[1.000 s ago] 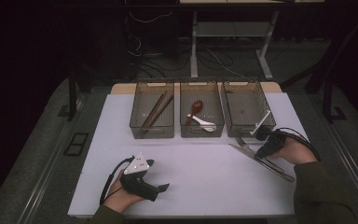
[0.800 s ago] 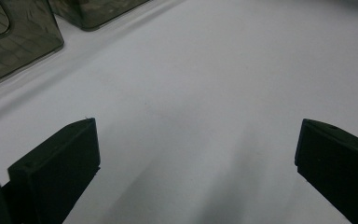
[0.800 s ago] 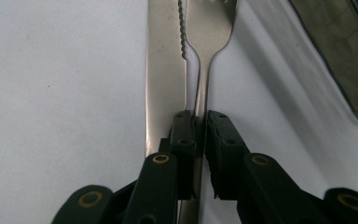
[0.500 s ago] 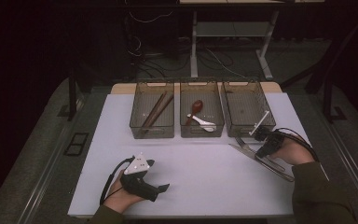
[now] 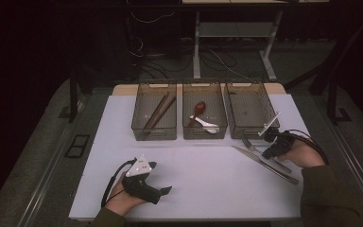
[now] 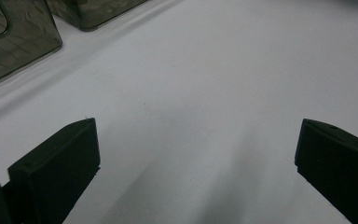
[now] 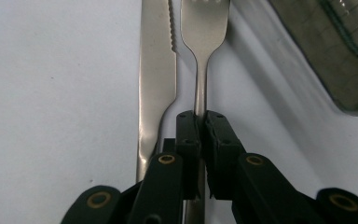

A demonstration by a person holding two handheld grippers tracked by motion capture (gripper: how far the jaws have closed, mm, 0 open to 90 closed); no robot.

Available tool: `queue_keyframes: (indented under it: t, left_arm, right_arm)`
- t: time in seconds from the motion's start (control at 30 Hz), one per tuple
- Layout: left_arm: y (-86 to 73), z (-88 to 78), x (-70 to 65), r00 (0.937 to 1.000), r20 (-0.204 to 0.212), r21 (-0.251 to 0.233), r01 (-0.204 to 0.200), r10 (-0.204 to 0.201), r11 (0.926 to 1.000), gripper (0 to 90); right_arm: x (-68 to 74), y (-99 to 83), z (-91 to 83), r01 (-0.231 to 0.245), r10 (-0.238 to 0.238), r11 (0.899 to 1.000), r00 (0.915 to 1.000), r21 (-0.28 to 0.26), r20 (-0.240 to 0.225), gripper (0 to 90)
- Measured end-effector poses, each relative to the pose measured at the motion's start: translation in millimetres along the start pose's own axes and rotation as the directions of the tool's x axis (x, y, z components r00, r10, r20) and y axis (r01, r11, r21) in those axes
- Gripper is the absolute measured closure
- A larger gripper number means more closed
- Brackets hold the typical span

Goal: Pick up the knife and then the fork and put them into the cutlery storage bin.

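A steel fork [image 7: 204,18] lies beside a serrated steel knife [image 7: 156,70] on the white table. My right gripper [image 7: 198,116] is shut on the fork's handle, its black pads pressing the thin stem from both sides. In the high view the fork [image 5: 250,144] and the knife [image 5: 264,163] lie at the right, in front of the right-hand bin, with the right gripper [image 5: 269,151] over them. My left gripper [image 5: 159,178] rests near the front edge at the left. Its jaws stand wide open over bare table in the left gripper view [image 6: 196,154].
Three smoky clear bins stand in a row at the back. The left bin [image 5: 137,124] holds wooden chopsticks [image 5: 156,113]. The middle bin holds a red-brown spoon [image 5: 198,109] and a white spoon [image 5: 208,125]. The right bin [image 5: 248,111] is beside the right hand.
The right hand has shifted very slightly at the fork. The left hand has stayed where it was.
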State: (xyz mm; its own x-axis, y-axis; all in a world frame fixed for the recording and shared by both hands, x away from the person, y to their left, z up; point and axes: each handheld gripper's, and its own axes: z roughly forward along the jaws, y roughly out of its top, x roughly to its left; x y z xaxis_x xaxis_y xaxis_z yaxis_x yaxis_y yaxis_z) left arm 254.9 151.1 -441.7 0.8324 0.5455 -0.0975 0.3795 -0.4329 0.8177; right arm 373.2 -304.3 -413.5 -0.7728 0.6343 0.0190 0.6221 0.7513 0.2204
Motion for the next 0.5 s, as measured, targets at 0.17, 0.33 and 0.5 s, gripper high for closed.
queue_keyframes:
  t: [0.17, 0.33, 0.5]
  left_arm:
    - [-0.1, -0.2, 0.3, 1.0, 0.0, -0.001, 0.001, -0.001, 1.0, 0.0]
    - [-0.3, -0.6, 0.7, 1.0, -0.001, -0.006, 0.003, -0.003, 1.0, 0.0]
    - [-0.7, -1.1, 1.5, 1.0, -0.003, -0.009, 0.003, -0.003, 1.0, 0.0]
  right_arm:
    - [-0.4, -4.0, -10.3, -0.007, 0.006, 0.997, 0.9998, -0.073, -0.016, 84.0]
    - [-1.9, -7.3, -19.0, -0.012, 0.009, 0.991, 0.9997, -0.135, -0.022, 84.0]
    - [-3.8, -9.0, -22.8, -0.02, 0.016, 0.984, 0.9996, -0.177, -0.024, 84.0]
